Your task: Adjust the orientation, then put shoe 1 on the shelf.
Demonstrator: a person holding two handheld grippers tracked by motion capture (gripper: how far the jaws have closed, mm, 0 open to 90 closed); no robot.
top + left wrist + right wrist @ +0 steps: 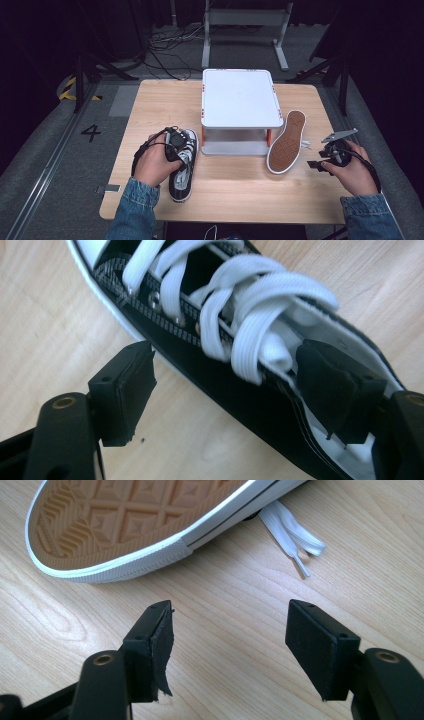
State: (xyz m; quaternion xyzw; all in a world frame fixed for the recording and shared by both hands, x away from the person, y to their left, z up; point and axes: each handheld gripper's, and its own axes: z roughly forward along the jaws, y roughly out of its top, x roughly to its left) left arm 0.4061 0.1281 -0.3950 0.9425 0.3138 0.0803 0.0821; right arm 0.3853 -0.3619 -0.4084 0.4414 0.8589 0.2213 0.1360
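From above, a wooden table (150, 107) carries a white stand (240, 97) at the middle of its far edge. A black shoe (183, 167) stands upright near the left front, toe toward the front edge, and the left gripper (176, 141) sits over its laced top in the person's left hand (152, 165). A second shoe (286, 142) lies sole up to the right of the stand, and the right gripper (330, 155) hovers near the right edge, apart from it. In the left gripper view the jaws stand wide: one hangs over bare wood just beside the black shoe's white-edged side, the other lies inside the shoe's opening against the white lining, with the side wall between them and the pads not pressing it. White laces (235, 305) cross just ahead. In the right gripper view the jaws stand wide over bare wood, nothing between them; the tan sole (135, 515) lies ahead, a lace end (295, 537) trailing beside it.
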